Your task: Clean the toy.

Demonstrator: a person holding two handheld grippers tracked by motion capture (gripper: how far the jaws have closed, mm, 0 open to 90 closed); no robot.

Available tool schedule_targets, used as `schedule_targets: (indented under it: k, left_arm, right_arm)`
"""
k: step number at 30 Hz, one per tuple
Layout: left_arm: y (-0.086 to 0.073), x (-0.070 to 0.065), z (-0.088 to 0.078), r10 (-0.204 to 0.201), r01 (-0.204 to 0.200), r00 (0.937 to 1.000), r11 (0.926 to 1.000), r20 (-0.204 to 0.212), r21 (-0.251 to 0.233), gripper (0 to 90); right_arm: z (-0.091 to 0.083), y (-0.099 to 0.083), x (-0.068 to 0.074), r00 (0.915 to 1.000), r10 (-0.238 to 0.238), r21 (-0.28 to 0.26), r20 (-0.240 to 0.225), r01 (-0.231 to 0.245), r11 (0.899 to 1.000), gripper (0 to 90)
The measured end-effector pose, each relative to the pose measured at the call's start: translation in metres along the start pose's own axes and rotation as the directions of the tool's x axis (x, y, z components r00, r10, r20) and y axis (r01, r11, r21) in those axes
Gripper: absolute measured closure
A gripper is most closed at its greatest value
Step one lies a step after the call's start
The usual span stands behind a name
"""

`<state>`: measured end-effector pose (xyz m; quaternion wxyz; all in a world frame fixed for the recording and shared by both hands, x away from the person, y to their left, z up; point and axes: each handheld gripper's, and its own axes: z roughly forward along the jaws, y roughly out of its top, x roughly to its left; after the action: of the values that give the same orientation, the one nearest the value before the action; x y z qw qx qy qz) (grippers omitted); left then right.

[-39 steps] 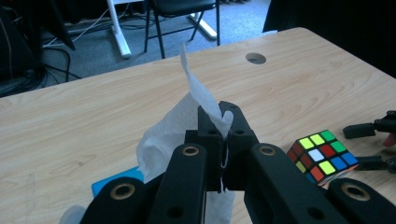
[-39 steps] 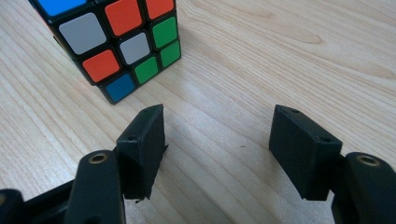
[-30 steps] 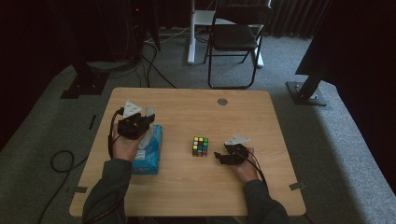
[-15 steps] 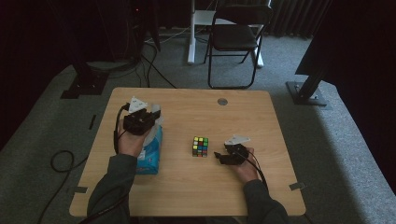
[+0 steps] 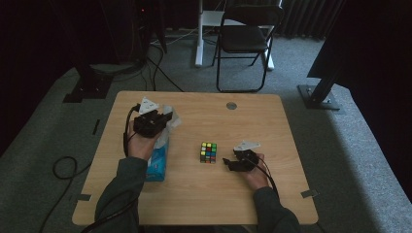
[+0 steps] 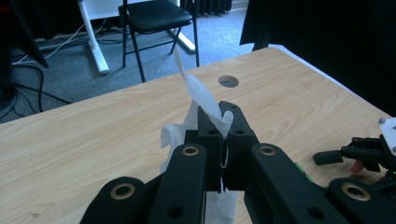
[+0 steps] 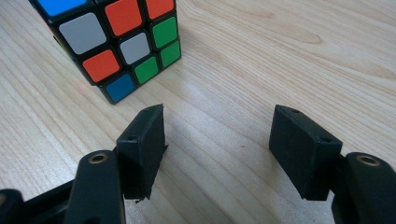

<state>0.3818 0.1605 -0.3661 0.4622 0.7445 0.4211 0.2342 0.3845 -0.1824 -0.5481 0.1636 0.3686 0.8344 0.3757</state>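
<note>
White thin paper tissue (image 6: 201, 95) is pinched in left tongs (image 5: 165, 118) w/ jaws clamped, above blue soft tissue pack (image 5: 158, 156) near left edge of wooden tabletop (image 5: 204, 204). Tissue looks light, floppy, tear-prone; best gripped near its base, pulled gently. Right tongs (image 7: 217, 135) rest wide apart, empty, just beside multicoloured plastic puzzle cube (image 5: 208, 152) mid-tabletop.

Light wooden table (image 5: 194, 194) is sitting on grey carpet, with a blue tissue pack (image 5: 158, 160) lying toward the left, a colourful puzzle cube (image 5: 208, 152) resting mid-table, and a round grommet hole (image 5: 231, 105) showing at the far edge.
</note>
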Motion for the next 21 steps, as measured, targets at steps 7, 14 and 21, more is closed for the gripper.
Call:
schedule_targets:
  k: [7, 14, 21]
  left_arm:
    - [-0.001, -0.002, 0.004, -0.004, 0.004, 0.9999, 1.0, 0.013, 0.004, 88.3]
    - [-0.003, -0.004, 0.01, -0.007, 0.006, 0.9996, 0.9999, 0.029, 0.01, 88.3]
    - [-0.003, -0.008, 0.017, -0.01, 0.009, 0.9989, 0.9999, 0.045, 0.011, 88.3]
  right_arm:
    - [0.0, 0.0, 0.0, 1.0, -0.001, 0.0, 0.0, 0.001, 1.0, 35.1]
    - [0.0, 0.0, 0.001, 1.0, 0.001, 0.001, 0.002, -0.001, 1.0, 34.8]
    - [0.0, 0.0, 0.002, 1.0, -0.001, -0.001, 0.001, 0.001, 1.0, 34.8]
